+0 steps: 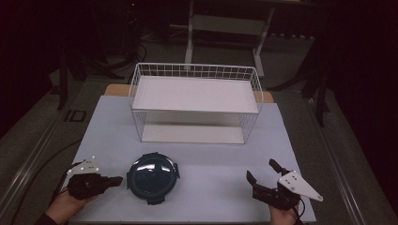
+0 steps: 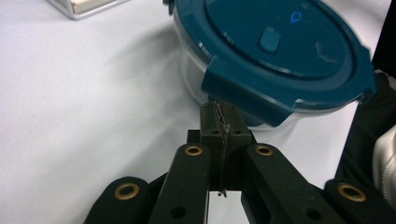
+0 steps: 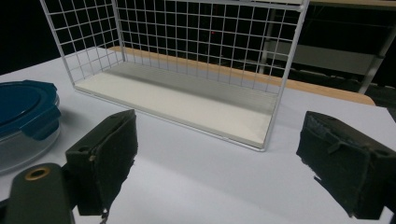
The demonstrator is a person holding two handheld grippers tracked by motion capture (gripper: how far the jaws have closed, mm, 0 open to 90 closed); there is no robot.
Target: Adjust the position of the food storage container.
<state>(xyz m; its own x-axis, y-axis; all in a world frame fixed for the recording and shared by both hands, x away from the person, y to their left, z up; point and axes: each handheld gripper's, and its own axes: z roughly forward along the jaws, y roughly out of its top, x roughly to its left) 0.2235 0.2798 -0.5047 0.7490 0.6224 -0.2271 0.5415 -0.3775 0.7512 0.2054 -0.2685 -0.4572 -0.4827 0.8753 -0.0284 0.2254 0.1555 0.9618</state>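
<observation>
Dark room around me, pale table (image 1: 197,154) below; the white wire rack (image 1: 195,101) stands at the far middle, and my right gripper view looks through its mesh to a floor board; the round container (image 1: 153,177) with its blue lid (image 2: 280,44) sits just beside my left gripper (image 1: 115,180), jaws pressed together, tips just short of a lid clasp; my right gripper (image 1: 261,172) gapes wide, well apart; no readable writing.

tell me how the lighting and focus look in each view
High view: dim, room beyond the table nearly black, wire rack brightest. Left gripper view: bright white table, container lid and jaws slightly soft. Right gripper view: near jaws blurred, rack sharper, dark background.
</observation>
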